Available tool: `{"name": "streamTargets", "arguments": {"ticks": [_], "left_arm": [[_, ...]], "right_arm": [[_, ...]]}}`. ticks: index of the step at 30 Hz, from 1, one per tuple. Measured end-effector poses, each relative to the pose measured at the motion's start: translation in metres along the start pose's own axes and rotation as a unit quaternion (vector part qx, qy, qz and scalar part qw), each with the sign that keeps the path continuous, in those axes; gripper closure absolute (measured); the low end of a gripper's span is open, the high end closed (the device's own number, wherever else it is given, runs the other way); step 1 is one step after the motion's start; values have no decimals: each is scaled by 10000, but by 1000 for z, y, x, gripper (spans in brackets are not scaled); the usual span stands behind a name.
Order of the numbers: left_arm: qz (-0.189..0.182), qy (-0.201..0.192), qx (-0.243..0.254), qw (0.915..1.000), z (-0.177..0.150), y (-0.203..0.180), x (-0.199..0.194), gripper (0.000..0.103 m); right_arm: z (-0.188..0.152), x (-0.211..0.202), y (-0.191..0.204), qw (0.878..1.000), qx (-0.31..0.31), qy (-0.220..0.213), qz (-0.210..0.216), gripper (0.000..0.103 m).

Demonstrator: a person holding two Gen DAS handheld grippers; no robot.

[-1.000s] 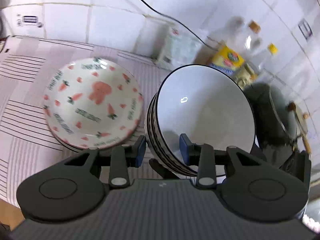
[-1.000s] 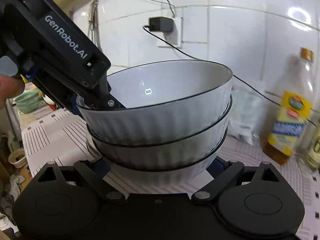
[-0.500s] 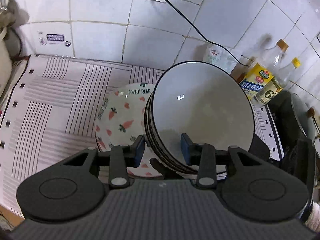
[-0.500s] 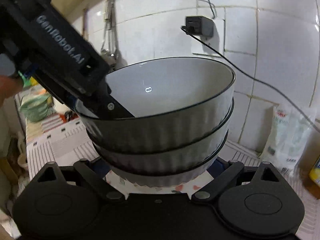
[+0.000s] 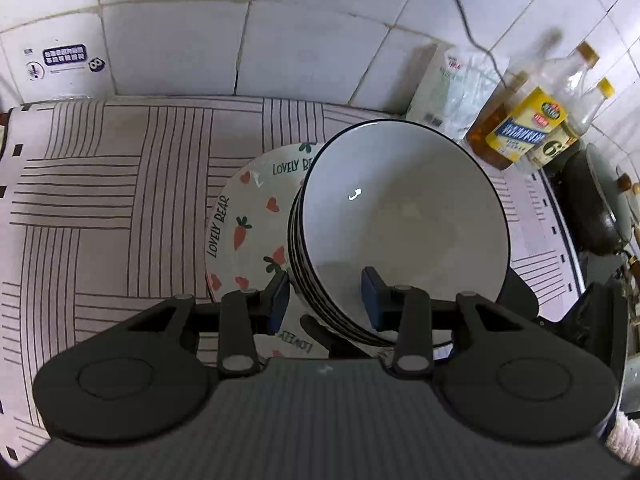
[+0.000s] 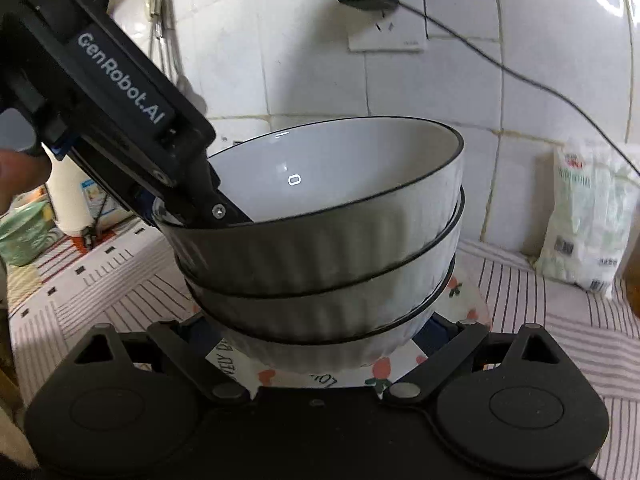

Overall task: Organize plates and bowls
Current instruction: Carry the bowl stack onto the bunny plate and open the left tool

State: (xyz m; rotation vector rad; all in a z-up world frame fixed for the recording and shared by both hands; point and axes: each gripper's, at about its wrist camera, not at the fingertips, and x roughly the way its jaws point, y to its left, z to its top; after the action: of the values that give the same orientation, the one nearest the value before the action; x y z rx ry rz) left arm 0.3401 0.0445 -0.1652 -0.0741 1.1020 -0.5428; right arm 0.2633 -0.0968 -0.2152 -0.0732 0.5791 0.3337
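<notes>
A stack of white ribbed bowls with black rims (image 5: pixel 404 224) (image 6: pixel 320 256) hangs just above a carrot-and-bear patterned plate (image 5: pixel 244 220) (image 6: pixel 316 376) on the striped cloth. My left gripper (image 5: pixel 325 300) is shut on the near rim of the bowl stack, one finger inside the top bowl and one outside. It shows in the right wrist view as a black arm (image 6: pixel 120 92) reaching into the top bowl. My right gripper (image 6: pixel 316 340) is shut on the base of the lowest bowl; its fingertips are hidden under the stack.
The white tiled wall is close behind. A white bag (image 5: pixel 448 88) (image 6: pixel 588 216), oil bottles (image 5: pixel 520 124) and a dark pan (image 5: pixel 592 208) stand at the right. A green bowl (image 6: pixel 24 236) sits far left. A cable hangs from a wall socket (image 6: pixel 384 32).
The bowl stack, held by both grippers, has moved over the patterned plate and come lower toward it. Both grips are unchanged.
</notes>
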Motion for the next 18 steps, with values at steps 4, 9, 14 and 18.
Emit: {"name": "streamTargets", "arguments": {"ticks": [4, 9, 14, 18], "left_arm": [[10, 87, 117, 9999, 2, 2, 8, 66], [-197, 298, 209, 9991, 14, 12, 11, 66], [-70, 328, 249, 9991, 16, 16, 19, 66], [-56, 365, 278, 9989, 14, 19, 21, 66]], "right_arm": [[-2, 7, 4, 9997, 30, 143, -202, 5], [-1, 8, 5, 9989, 263, 179, -337, 5], [1, 20, 11, 9986, 10, 273, -447, 5], [-2, 26, 12, 9985, 9, 340, -431, 5]]}}
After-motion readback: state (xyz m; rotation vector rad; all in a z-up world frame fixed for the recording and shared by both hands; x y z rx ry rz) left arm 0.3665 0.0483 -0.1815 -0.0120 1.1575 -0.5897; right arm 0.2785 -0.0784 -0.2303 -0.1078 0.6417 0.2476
